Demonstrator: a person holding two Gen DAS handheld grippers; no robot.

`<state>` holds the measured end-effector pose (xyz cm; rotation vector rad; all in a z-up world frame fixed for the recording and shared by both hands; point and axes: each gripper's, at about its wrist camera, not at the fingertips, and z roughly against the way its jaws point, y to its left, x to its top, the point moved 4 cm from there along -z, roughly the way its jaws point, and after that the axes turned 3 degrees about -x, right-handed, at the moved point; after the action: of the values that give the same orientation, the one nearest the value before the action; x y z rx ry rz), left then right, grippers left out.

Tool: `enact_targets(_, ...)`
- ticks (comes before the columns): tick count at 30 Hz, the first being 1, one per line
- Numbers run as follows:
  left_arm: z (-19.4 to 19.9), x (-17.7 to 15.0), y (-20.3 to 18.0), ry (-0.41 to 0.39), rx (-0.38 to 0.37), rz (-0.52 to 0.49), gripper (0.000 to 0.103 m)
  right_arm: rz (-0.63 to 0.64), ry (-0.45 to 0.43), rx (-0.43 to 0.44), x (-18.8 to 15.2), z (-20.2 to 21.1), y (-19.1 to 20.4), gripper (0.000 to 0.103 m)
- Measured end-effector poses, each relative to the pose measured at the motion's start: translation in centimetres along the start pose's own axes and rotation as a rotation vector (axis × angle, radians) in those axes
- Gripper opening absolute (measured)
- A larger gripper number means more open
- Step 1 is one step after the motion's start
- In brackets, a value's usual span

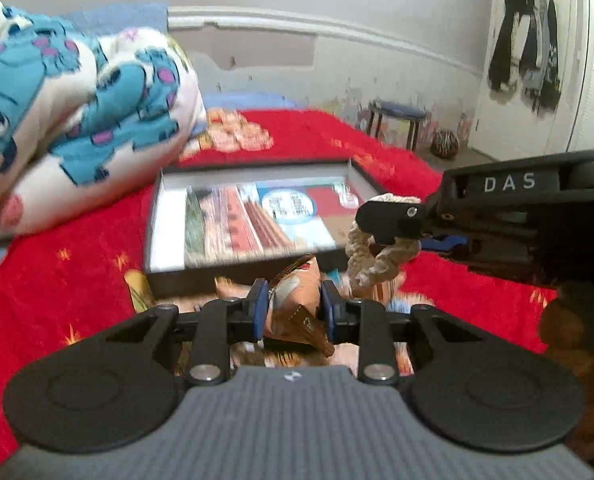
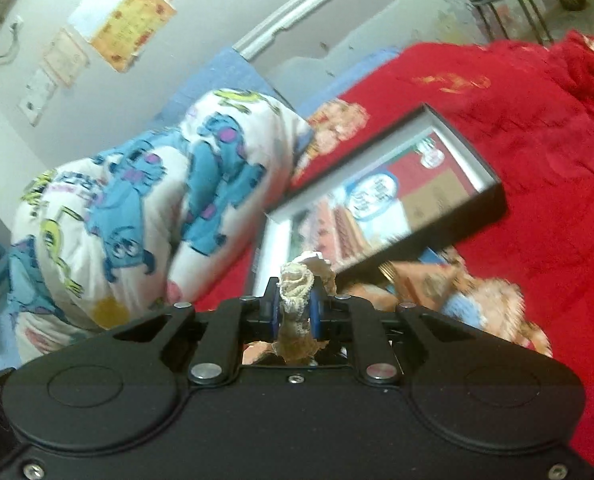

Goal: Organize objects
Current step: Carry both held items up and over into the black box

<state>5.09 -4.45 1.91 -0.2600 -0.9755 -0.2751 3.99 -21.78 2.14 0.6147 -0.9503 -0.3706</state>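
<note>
My left gripper [image 1: 293, 312] is shut on an orange snack packet [image 1: 297, 304], held just in front of a shallow black box [image 1: 253, 276] lined with a colourful printed sheet. My right gripper [image 2: 295, 304] is shut on a beige crocheted scrunchie [image 2: 295, 292]. In the left wrist view the right gripper [image 1: 393, 228] hangs at the box's near right corner with the scrunchie [image 1: 373, 256] dangling from it. The box [image 2: 473, 204] lies ahead and right in the right wrist view, and the packet [image 2: 421, 280] shows below its near wall.
Everything lies on a red blanket [image 1: 77, 248] with cartoon prints. A bundled white quilt with blue monsters [image 1: 81, 100] sits left of the box. A blue stool [image 1: 397, 116] and a striped ball [image 1: 445, 142] stand on the floor beyond the bed.
</note>
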Motion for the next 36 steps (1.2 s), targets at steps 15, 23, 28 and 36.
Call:
enact_targets(15,-0.3,9.1,5.4,-0.2,0.117,0.09,0.032,0.05,-0.079,0.097,7.1,-3.8,6.6,0.014)
enact_targets(23,-4.8,9.0,9.0,-0.165,0.163,0.181,0.032,-0.002,0.0,-0.017,7.7,-10.5,4.0,0.014)
enact_targets(28,-8.3,7.3,9.8,-0.095,0.189,0.165,0.032,-0.038,0.039,-0.045,6.1,-13.8,0.2,0.014)
enact_targets(36,-11.8,5.2,10.1,0.005,0.18,0.142,0.032,-0.199,0.089,-0.052,4.6,-16.6,-6.4,0.014)
